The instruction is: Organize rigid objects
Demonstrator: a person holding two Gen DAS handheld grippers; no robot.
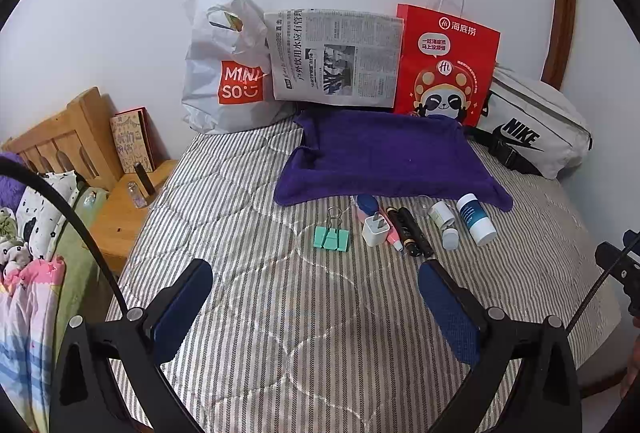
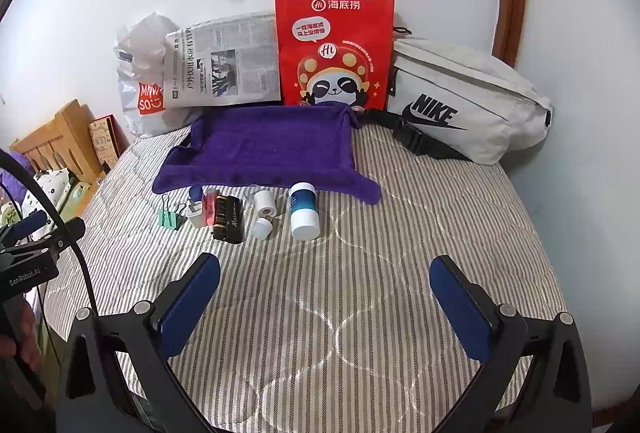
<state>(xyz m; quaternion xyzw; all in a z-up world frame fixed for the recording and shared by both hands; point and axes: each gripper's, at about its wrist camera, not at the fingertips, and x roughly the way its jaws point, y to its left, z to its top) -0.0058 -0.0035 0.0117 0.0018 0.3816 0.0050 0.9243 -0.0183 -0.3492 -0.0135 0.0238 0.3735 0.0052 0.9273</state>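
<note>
Surface: bed (image 1: 280,313) with a grey-striped quilted cover; all items lie on it.
Left gripper (image 1: 316,273): jaws spread wide, holding nothing, poised above the bare quilt short of the row of items.
Right gripper (image 2: 325,273): jaws likewise wide apart and empty, above the quilt.
Purple towel (image 1: 384,157): spread flat toward the wall, just behind the row.
Binder clip (image 1: 331,237): mint green, at the left end of the row, slightly apart from the rest.
Charger plug (image 1: 376,229): white, lying against a pink tube (image 1: 394,239).
Black tubes (image 1: 410,231): two, side by side, touching the pink tube.
Small white bottle (image 1: 441,213): its white cap (image 1: 450,237) lies just in front.
Blue-banded white bottle (image 1: 476,219): on its side, at the right end.
Backdrop: Miniso plastic bag (image 1: 224,73), newspaper (image 1: 334,59), red paper bag (image 1: 446,65), Nike waist bag (image 1: 532,129), all against the wall.
</note>
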